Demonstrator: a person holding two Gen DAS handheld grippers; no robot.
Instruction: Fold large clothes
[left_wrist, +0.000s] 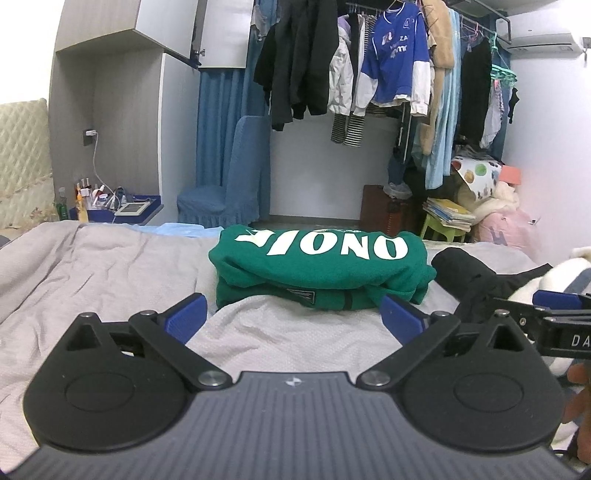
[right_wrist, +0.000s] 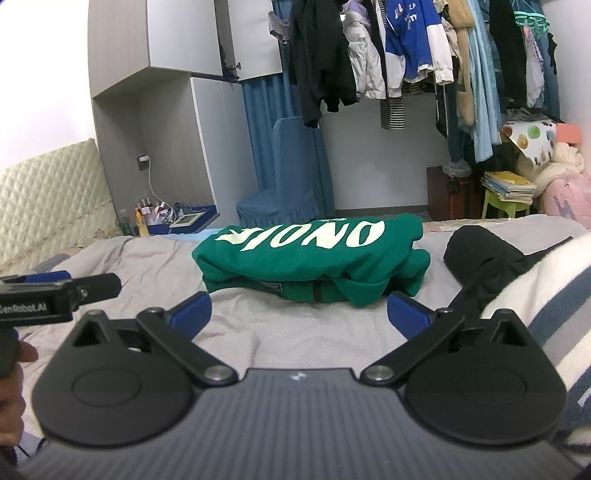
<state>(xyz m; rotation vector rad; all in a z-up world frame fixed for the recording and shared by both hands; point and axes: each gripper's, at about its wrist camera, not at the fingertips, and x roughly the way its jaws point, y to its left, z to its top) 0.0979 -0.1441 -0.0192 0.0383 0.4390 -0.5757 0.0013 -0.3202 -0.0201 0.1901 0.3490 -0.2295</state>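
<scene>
Green sweatshirt (left_wrist: 317, 266) sits folded into a compact bundle on the bed (left_wrist: 110, 266), white lettering on top, mid-bed, straight ahead of both cameras. Looks like this piece is folded or close to it. The near edge is lumpy: a fold of cloth bulges out at the front right corner (right_wrist: 373, 291) and the layers there are not flush.

Left hand-held gripper (left_wrist: 293, 314) has its jaws spread wide, nothing between them, blue pads (left_wrist: 186, 314) just short of the bundle's near edge. Right hand-held gripper (right_wrist: 301, 314) is the same: jaws wide apart, empty, hovering over the grey sheet just in front of the sweatshirt. The two sit side by side; each shows at the edge of the other's view.

A black garment (right_wrist: 480, 254) lies on the bed to the right of the green bundle, near it but apart. A striped white and grey cloth (right_wrist: 554, 295) fills the right edge of the right wrist view; cannot tell what it is.

Judgement on the step: either tidy the green bundle or move on to the next item. For a good tidy, pinch only the loose front right flap, tuck it under, and press flat without dragging the whole stack. Grabbing deep would take several layers and undo the fold. If the black piece is next, pull it clear onto open sheet first so it does not snag the finished bundle. The rumpled sheet underneath may bunch up, so lift rather than slide.
</scene>
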